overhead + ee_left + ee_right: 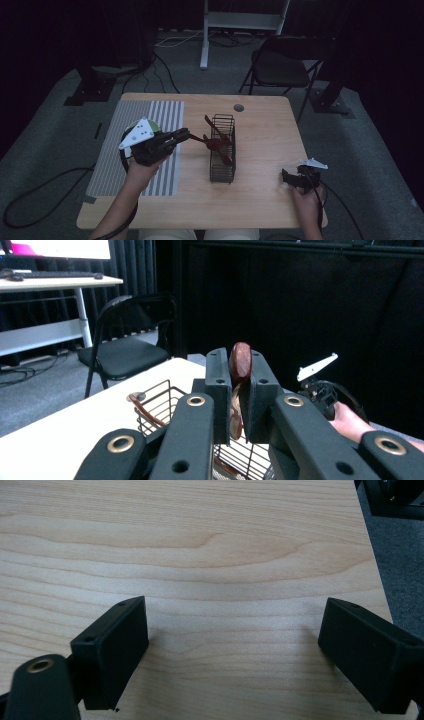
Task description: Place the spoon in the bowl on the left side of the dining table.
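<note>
Nearest you, your right gripper (289, 177) rests low at the table's (260, 195) right front corner, jaws spread wide with nothing between them. Its own view shows bare wood grain between the two black pads (112, 650), the table (210, 555) edge running down the right side, and grey carpet (397, 570) beyond it, so you have little room to the right there. No lettering or label can be read on anything in these pictures.

Your left gripper (181, 135) is lifted above the left half of the table, over the edge of the grey striped mat (131, 165), pointing right toward the wire basket (222, 150). Its jaws are clenched on the handle of a reddish-brown utensil (202, 139). The left gripper view shows what the high view cannot: the utensil (240, 362) stands pinched edge-on between the pads (218, 385), its rounded dark red end poking just above them. What kind of utensil it is I cannot tell.

The wire basket stands near the table's middle, long side running away from you. More reddish-brown utensils (216, 127) lean in it, handles sticking up over the rim. From the left gripper view, the basket (160, 405) sits just past the jaws with one brown handle (142, 407) angled across its corner, and your right hand (350, 420) shows farther off.

The wood in front of and to the right of the basket is open. Behind the table, a black folding chair (282, 65) stands near the far right corner, with a white desk frame (240, 22) beyond it.
</note>
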### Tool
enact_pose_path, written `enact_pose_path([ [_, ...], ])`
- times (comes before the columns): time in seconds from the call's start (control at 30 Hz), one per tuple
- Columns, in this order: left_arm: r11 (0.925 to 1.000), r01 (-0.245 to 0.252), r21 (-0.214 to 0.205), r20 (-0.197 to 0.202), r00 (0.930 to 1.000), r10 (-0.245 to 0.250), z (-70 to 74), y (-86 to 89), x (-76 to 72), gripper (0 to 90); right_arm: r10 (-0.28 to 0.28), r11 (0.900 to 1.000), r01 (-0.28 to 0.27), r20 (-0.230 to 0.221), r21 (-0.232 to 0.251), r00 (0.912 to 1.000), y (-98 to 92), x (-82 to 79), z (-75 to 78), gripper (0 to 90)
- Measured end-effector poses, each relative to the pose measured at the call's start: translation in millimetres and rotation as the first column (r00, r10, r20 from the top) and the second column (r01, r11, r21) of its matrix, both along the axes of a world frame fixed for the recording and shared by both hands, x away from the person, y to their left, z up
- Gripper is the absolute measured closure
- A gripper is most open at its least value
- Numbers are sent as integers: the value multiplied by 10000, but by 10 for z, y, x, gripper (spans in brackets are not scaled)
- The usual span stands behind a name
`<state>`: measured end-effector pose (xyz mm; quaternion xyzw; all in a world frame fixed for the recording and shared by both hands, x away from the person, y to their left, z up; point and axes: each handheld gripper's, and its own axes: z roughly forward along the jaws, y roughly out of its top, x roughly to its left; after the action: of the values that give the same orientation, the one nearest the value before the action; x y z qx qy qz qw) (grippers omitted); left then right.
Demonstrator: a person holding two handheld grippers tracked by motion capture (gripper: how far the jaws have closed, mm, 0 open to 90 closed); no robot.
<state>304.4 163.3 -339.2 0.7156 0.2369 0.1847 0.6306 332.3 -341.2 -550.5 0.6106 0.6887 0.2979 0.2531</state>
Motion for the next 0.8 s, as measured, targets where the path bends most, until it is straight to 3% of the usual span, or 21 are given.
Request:
enact_pose_path([
  [0.23,9942,-808,-713,225,9963,826,48,165,-1,836,13,10000,-13,7,-22,10000,-2,0,0,119],
  [0.37,9842,-1472,-986,248,9883,1503,56,276,-8,836,7,10000,-7,-1,-10,10000,-1,0,0,119],
  [0.47,9733,-2024,-1084,259,9781,2063,58,373,-11,836,6,10000,-6,-2,-6,10000,-1,0,0,119],
  [0.8,9531,-2928,-770,118,9556,2945,-13,569,5,836,8,10000,-8,12,-12,10000,-1,0,-1,119],
])
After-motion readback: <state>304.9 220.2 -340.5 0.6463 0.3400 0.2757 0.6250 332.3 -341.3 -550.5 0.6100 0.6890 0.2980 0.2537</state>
